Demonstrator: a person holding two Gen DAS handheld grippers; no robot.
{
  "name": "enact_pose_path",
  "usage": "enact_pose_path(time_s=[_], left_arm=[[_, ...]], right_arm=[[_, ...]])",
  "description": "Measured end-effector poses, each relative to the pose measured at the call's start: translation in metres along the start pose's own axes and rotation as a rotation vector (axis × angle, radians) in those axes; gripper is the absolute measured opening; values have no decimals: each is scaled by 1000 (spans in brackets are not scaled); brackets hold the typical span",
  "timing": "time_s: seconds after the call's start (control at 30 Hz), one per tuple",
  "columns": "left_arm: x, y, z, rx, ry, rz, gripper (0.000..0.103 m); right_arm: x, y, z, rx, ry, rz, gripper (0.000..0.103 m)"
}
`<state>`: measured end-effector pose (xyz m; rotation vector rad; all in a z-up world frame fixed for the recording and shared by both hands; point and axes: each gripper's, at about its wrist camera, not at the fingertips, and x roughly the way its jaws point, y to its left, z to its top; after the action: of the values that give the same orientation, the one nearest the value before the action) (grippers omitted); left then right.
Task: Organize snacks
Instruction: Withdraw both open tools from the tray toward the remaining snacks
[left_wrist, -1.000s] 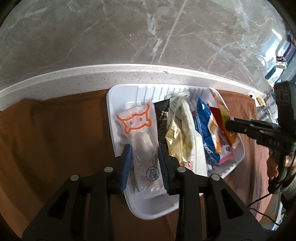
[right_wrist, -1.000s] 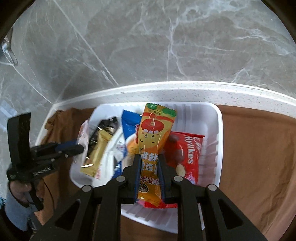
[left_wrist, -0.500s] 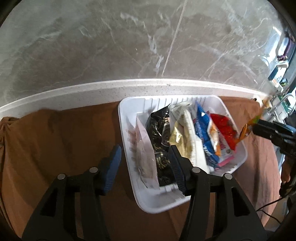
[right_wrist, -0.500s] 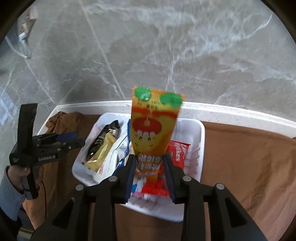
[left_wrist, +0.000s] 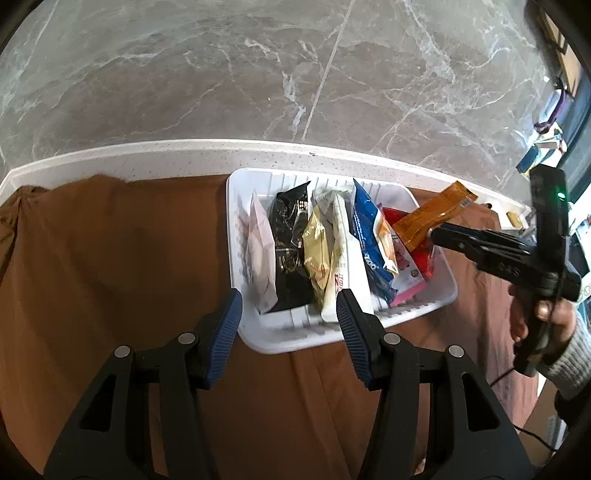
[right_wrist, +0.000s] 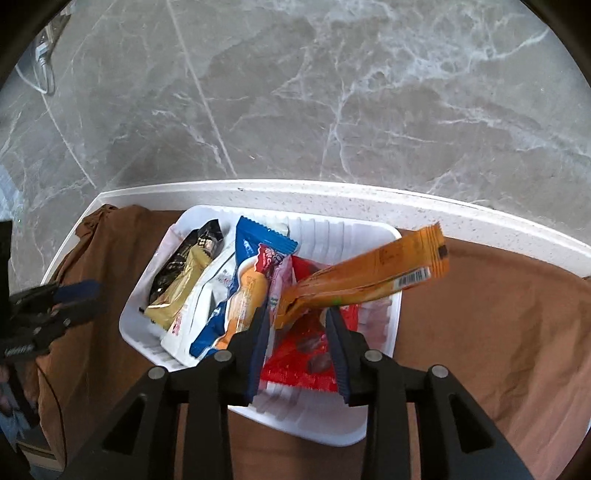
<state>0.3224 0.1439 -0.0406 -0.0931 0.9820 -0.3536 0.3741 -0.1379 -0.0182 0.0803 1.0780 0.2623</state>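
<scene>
A rust-brown cloth covers the counter. On it sits a white ribbed plastic tray, snack packets standing in a row inside. The left gripper hangs spread wide and empty at the tray's six o'clock edge. The right gripper pinches a long orange snack sachet, tilted toward two o'clock over the tray.
</scene>
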Motion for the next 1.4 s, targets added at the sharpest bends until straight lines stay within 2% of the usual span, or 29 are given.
enact_pose_path(time_s=[0.33,0.57,0.9,1.17,1.4], left_arm=[[1,6,-9,-36,11,-9,51],[6,3,-5,-43,13,-19,51],[-3,-12,-13,-30,7,-45,51],[-30,-38,-41,-4,5,-74,51],[-54,-69,-84,42,39,-80,52]], right_arm=[[16,-5,18,7,-5,13,39],[18,-6,14,10,7,37,41],[-18,-18,2,62,-31,73,46],[-79,-9,-45,12,-44,127,48],[-118,10,-116,-108,-13,149,52]])
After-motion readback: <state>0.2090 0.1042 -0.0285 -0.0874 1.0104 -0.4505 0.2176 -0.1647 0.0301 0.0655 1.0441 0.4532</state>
